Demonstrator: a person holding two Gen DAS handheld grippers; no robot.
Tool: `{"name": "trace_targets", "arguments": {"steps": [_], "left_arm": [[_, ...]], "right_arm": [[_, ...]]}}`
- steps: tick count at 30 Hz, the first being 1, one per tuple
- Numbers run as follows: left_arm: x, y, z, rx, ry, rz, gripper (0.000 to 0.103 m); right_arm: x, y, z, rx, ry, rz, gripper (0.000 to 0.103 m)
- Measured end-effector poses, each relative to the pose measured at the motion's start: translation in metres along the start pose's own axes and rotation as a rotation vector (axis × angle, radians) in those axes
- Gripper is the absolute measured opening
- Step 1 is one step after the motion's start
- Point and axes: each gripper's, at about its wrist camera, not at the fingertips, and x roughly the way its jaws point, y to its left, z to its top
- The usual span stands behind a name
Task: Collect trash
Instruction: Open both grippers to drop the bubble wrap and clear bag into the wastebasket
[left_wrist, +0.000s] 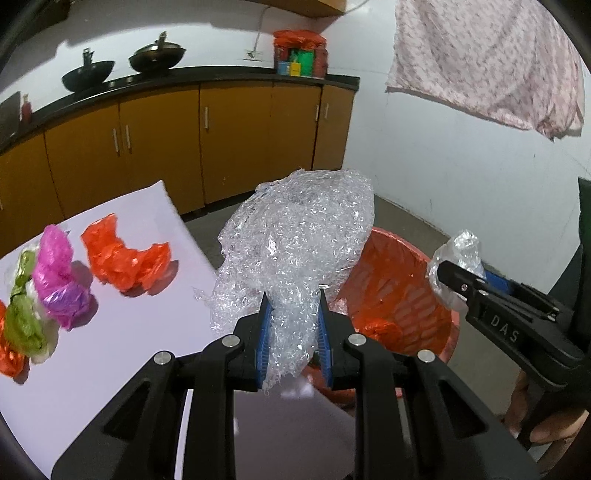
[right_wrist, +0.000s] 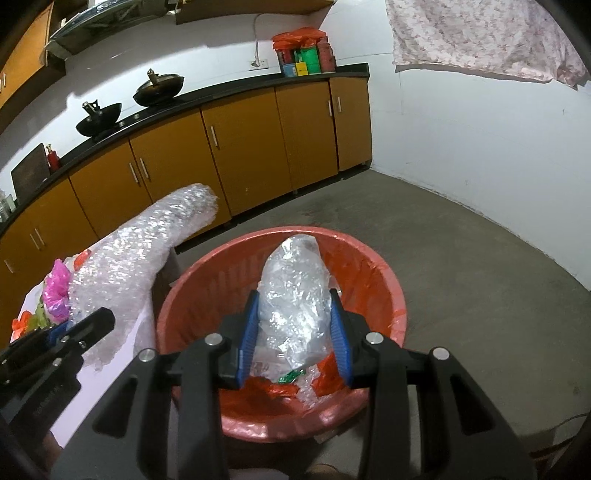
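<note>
- Table (left_wrist: 122, 369), white-topped, fills 7 to 9 o'clock of the left wrist view; loose crumpled bags lie on it, not yet collected.
- Basket (right_wrist: 388, 295), red, lined with red plastic, stands on the floor just beside the table edge; scraps already lie in its bottom.
- Bubble wrap (left_wrist: 299, 240): big clear wad, pinched at its lower tail by the left gripper (left_wrist: 291, 325), hanging at 12 o'clock from the jaws over the table edge, near the basket rim. Judged light, springy, bulky; the rim may catch it.
- Clear plastic bag (right_wrist: 295, 295): smaller crumple, clamped in the right gripper (right_wrist: 293, 325), directly over the basket mouth. Judged featherweight, slippery.
- Orange bag (left_wrist: 122, 258), pink bag (left_wrist: 59, 273), green bag (left_wrist: 22, 325): soft, best pinched at a fold.
</note>
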Motion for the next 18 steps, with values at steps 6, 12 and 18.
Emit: {"name": "trace_targets", "arguments": {"steps": [6, 12, 18], "left_arm": [[0.015, -0.007, 0.001, 0.035, 0.027, 0.005, 0.022], [0.026, -0.007, 0.002, 0.037, 0.056, -0.011, 0.022], [0.034, -0.012, 0.004, 0.050, 0.075, -0.032, 0.022]], "right_arm": [[0.008, -0.006, 0.005, 0.009, -0.001, 0.001, 0.036], [0.016, -0.009, 0.008, 0.015, 0.005, 0.004, 0.036], [0.024, -0.014, 0.014, 0.025, 0.002, 0.020, 0.041]]}}
